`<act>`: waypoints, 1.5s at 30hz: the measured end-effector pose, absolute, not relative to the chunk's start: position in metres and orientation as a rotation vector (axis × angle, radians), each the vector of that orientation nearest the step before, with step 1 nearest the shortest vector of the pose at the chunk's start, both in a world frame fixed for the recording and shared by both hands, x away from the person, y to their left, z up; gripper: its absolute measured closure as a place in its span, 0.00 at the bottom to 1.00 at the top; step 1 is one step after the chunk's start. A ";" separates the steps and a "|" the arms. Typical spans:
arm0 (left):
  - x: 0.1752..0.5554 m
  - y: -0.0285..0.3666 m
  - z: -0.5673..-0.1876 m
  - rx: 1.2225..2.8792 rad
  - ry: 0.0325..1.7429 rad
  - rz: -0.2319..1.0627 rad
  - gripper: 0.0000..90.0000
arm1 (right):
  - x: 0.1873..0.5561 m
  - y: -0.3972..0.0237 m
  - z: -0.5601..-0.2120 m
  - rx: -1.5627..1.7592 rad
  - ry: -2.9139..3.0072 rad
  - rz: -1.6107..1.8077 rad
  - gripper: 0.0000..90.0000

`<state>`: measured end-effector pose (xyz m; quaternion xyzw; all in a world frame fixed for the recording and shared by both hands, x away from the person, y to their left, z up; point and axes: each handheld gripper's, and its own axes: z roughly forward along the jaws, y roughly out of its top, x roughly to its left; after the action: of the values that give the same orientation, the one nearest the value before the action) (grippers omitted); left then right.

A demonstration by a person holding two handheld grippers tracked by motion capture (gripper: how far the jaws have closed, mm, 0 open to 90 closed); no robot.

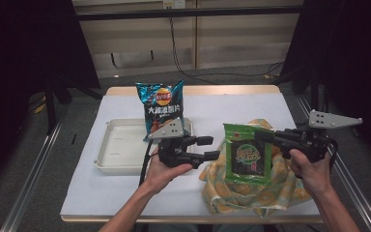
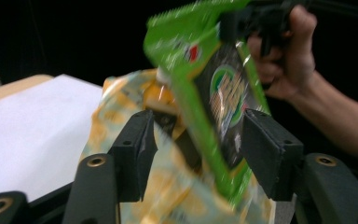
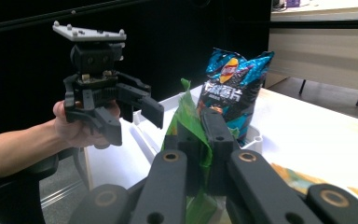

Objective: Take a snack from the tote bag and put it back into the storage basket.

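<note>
White surface [image 1: 125, 193]: your right claw [image 1: 263, 137] pinches the green packet [image 1: 247, 154] aloft (over the yellow bag [image 1: 251, 193]); left claw [image 1: 211, 148], half-open, should clamp its lower edge

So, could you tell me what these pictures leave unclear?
- Green packet: print smeared by motion blur in the left gripper view.
- Green packet's top corner: covered by the right gripper in the high view.
- White tray: near right corner hidden by the left gripper.
</note>
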<state>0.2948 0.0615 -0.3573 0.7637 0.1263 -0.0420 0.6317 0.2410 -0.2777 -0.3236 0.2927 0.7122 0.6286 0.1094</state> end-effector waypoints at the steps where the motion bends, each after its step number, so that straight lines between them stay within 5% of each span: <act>1: 0.295 0.060 -0.355 1.746 0.287 -0.096 0.51 | 0.242 -0.276 -0.324 0.854 2.093 1.852 0.98; 25: 0.303 0.035 -0.345 1.695 0.253 -0.131 0.54 | 0.233 -0.268 -0.302 0.757 2.052 1.917 0.98; 45: 0.307 0.044 -0.354 1.733 0.200 -0.162 0.81 | 0.237 -0.250 -0.318 0.729 2.132 1.925 0.97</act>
<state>0.3069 0.0444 -0.3536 0.7599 0.0875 -0.0711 0.6402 0.2374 -0.2497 -0.3181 0.2451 0.7167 0.6469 0.0888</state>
